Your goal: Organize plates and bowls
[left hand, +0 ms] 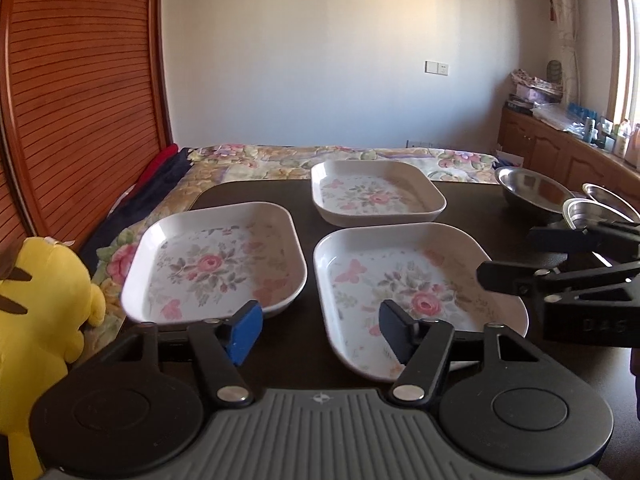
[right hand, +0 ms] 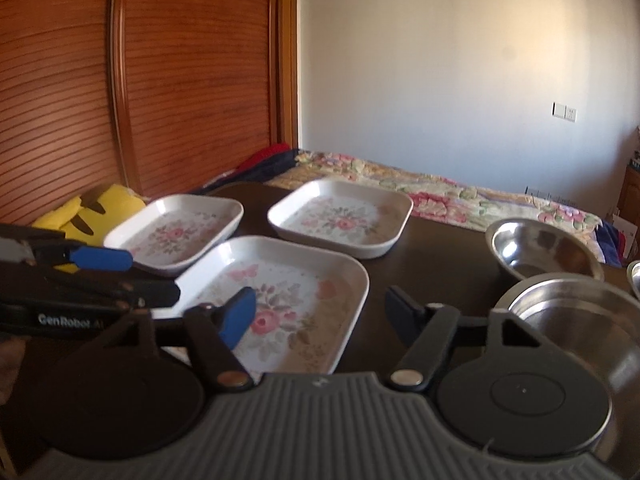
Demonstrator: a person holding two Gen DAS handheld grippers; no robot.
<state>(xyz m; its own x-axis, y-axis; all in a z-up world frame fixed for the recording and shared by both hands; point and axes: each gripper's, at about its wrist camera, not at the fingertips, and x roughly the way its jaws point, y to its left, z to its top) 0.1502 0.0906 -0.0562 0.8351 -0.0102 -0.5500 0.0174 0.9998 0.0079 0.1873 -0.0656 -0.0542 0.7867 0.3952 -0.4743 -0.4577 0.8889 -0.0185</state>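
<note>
"GenRobot" on left tongs point(right hand: 120, 276), floral plates point(right hand: 276, 304), steel bowls point(right hand: 544, 256)

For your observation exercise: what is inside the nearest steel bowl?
Nothing shows inside the nearest steel bowl, only bare metal; the right gripper's body covers its near part, so that stays unknown.

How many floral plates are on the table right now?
3. Near left plate beside the yellow toy, near plate at centre, far plate behind it. None stacked; nothing seems hidden.

"GenRobot" on left tongs point(right hand: 108, 276)
</note>
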